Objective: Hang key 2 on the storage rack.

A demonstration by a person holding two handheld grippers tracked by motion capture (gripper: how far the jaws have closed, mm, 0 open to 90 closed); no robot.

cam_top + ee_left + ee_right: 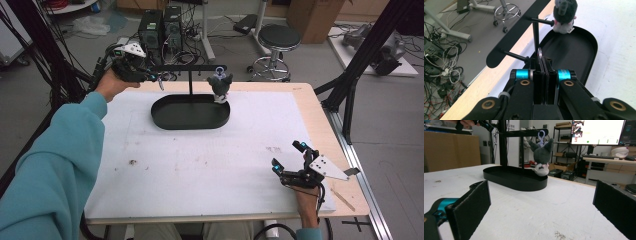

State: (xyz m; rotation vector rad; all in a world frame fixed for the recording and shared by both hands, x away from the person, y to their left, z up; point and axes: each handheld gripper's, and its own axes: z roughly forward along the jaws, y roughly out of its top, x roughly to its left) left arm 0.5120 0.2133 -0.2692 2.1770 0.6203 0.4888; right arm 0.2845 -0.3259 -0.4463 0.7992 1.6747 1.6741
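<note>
Your left tongs (541,58) pinch a thin clear ring (539,51) beside the rack's (190,68) left peg. Your right tongs (288,156) rest released on the worktop (200,160). The plush (220,84) hangs over the tray (165,119).

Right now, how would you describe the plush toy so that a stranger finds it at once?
Look at the black oval tray at the table's far edge. A T-shaped stand rises from it. The plush hangs from its right peg by a purple clip: dark grey, pointed ears, the only soft thing there.
</note>
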